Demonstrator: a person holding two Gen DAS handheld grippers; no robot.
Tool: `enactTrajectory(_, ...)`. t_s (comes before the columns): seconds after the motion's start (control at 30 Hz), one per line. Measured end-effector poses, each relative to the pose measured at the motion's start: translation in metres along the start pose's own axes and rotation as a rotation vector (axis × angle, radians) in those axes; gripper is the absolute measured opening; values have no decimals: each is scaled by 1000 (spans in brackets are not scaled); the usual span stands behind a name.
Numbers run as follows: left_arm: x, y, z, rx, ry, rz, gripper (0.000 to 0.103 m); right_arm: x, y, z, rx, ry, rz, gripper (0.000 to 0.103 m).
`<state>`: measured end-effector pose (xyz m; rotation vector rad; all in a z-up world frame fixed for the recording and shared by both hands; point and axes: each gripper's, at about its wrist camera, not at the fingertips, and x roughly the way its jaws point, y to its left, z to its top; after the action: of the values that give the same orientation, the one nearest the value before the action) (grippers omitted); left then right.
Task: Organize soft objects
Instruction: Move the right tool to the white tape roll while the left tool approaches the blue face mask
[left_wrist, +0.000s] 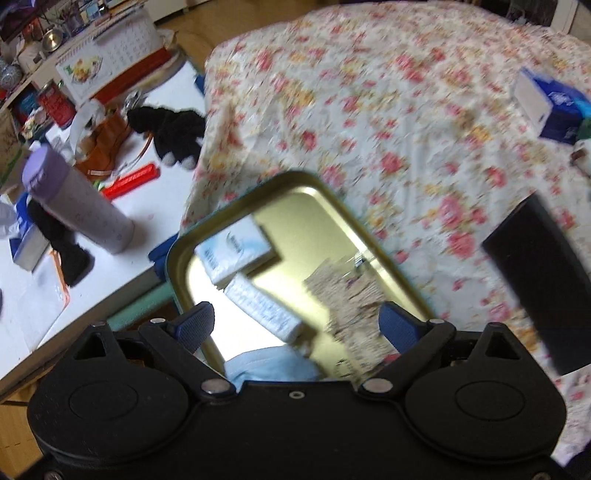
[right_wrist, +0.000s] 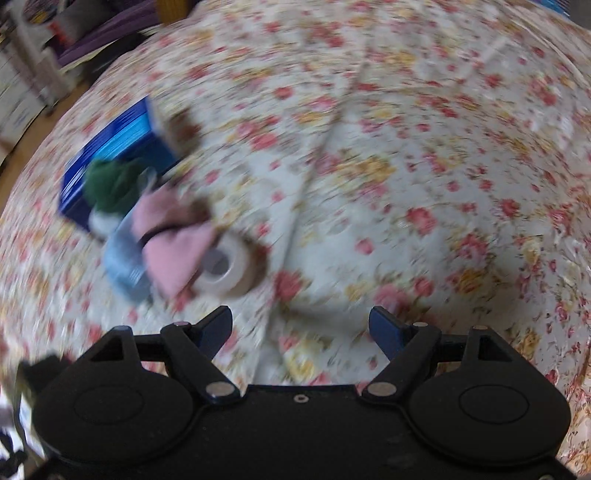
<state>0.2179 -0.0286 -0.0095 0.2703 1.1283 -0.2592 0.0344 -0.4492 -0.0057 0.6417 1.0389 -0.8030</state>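
Left wrist view: the left tool (left_wrist: 295, 325) points down over a gold tin tray (left_wrist: 343, 206), jaws spread wide, blue pads clear of everything, nothing gripped. The tray sits on the floral cloth (left_wrist: 369, 110) at its left edge, just beside a white surface (left_wrist: 166, 192). Inside the tray lie a white-and-blue pack (left_wrist: 236, 251), a slim white box (left_wrist: 266, 310), a beige knitted piece (left_wrist: 351, 302) and a pale blue soft item (left_wrist: 273, 365) at the near end, partly hidden by the tool body. A black box (left_wrist: 543, 280) rests on the cloth to the right, and a blue-and-white box (left_wrist: 550, 107) lies further back right. On the white surface there are a lilac bottle (left_wrist: 77, 203) lying tilted, a black plush toy (left_wrist: 170, 133), a red strip (left_wrist: 129, 181), a brown item (left_wrist: 103, 147) and a desk calendar (left_wrist: 114, 62). Right wrist view, heavily blurred: the right tool (right_wrist: 301, 328) hangs above bare floral cloth (right_wrist: 406, 147), jaws well apart, holding nothing. The soft things sit in a heap to its upper left: a pink cloth (right_wrist: 170, 240), a green soft item (right_wrist: 110, 184), a light blue item (right_wrist: 122, 258) and a white tape roll (right_wrist: 225, 266), all touching, next to a blue box (right_wrist: 122, 144). Heap detail is too smeared to tell more.
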Motion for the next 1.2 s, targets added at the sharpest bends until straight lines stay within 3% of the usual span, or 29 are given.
enactTrajectory(0.13, -27, -30, 18, 30, -41, -38, 96, 7, 5, 9, 34, 10, 5, 81)
enactTrajectory(0.37, -55, -102, 34, 183, -122, -52, 96, 27, 31, 18, -61, 9, 73, 80)
enactTrajectory(0.53, -58, -150, 42, 271, -116, -103, 96, 40, 47, 14, -155, -42, 61, 81)
enactTrajectory(0.67, -52, -186, 49, 327, -94, -122, 96, 49, 46, 19, -153, -42, 95, 79)
enactTrajectory(0.77, -45, -211, 55, 353, -69, -147, 96, 51, 46, 20, -150, -58, 98, 71)
enactTrajectory(0.83, -42, -227, 59, 372, -61, -156, 96, 49, 45, 20, -158, -57, 150, 49)
enactTrajectory(0.87, -40, -235, 60, 383, -62, -154, 96, 48, 44, 20, -160, -55, 167, 48)
enactTrajectory(1.0, -32, -263, 67, 425, -58, -151, 96, 43, 45, 16, -179, -95, 133, 48)
enactTrajectory(1.2, -12, -297, 79, 433, -10, -200, 96, 38, 24, 19, -94, -182, 14, 48)
